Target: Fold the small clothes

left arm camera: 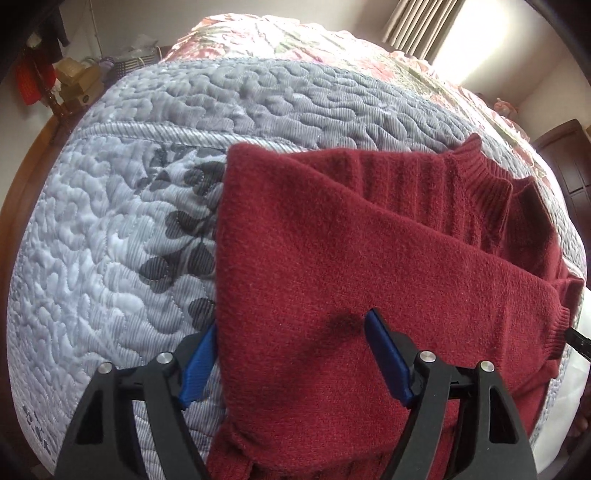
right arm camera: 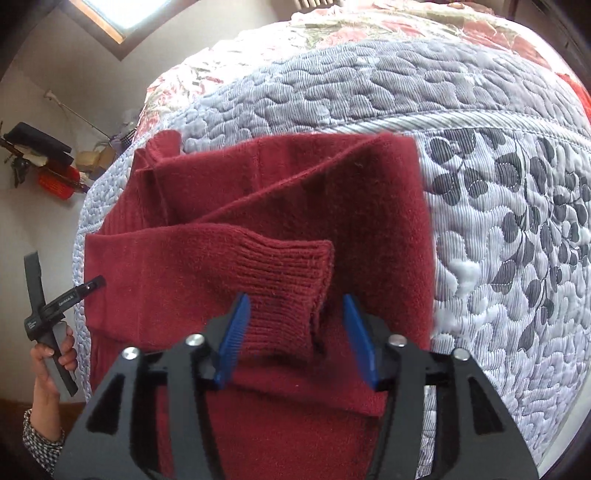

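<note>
A dark red knit sweater (left arm camera: 351,258) lies on the grey quilted bedspread (left arm camera: 110,229), both sleeves folded across its body and the ribbed collar (left arm camera: 484,177) at far right. My left gripper (left arm camera: 291,354) is open, low over the sweater's left side edge, with one blue pad (left arm camera: 199,365) over the quilt and the other over the knit. In the right wrist view the sweater (right arm camera: 229,206) fills the centre. My right gripper (right arm camera: 299,332) is open, and a ribbed sleeve cuff (right arm camera: 288,280) lies between its fingers, unclamped.
A hand (right arm camera: 51,354) holds the left gripper's handle (right arm camera: 44,310) past the bed's left edge. A floral quilt (right arm camera: 295,48) covers the far part of the bed. Boxes and red items (left arm camera: 70,81) stand by the wall, with curtains (left arm camera: 417,26) beyond.
</note>
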The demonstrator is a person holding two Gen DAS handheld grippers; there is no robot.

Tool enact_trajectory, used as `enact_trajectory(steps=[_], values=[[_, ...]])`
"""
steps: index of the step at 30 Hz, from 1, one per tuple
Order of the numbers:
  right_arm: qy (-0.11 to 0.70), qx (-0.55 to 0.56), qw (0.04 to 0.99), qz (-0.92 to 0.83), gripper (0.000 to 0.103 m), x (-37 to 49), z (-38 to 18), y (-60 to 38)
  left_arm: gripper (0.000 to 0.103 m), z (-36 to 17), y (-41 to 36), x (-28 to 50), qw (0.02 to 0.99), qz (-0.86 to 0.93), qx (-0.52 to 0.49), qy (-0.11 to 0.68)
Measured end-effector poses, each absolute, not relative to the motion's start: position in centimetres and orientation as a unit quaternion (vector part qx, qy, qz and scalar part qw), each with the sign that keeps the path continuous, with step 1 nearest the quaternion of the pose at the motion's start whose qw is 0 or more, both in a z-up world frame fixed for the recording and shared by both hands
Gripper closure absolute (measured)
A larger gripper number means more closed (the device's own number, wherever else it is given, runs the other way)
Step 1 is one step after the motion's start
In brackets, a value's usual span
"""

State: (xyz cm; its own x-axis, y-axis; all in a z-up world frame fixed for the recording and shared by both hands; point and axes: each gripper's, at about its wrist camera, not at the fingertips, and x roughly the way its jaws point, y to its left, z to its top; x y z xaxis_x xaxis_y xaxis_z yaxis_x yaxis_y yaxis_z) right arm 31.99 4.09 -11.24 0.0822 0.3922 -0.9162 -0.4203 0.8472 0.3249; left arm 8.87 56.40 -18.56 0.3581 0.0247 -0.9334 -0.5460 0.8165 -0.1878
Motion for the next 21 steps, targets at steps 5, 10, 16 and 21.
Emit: enact_trajectory(steps=[5,10,16,21], values=[[0.639,-0.015,0.721,0.268,0.073,34.3,-12.7,5.0,0.034,-19.6,56.6,10.9,0.778,0.176,-0.239,0.554],[0.620,-0.007,0.731,0.285,0.097,34.7,-11.9,5.4,0.071,-18.6,56.1,11.5,0.780,0.197,-0.237,0.545],[0.629,-0.020,0.729,0.267,0.096,34.8,-14.3,5.6,0.069,-20.2,55.6,12.3,0.778,0.207,-0.210,0.554],[0.636,0.001,0.722,0.272,0.085,34.8,-13.1,4.4,0.058,-19.4,54.8,12.4,0.778,0.210,-0.199,0.558]])
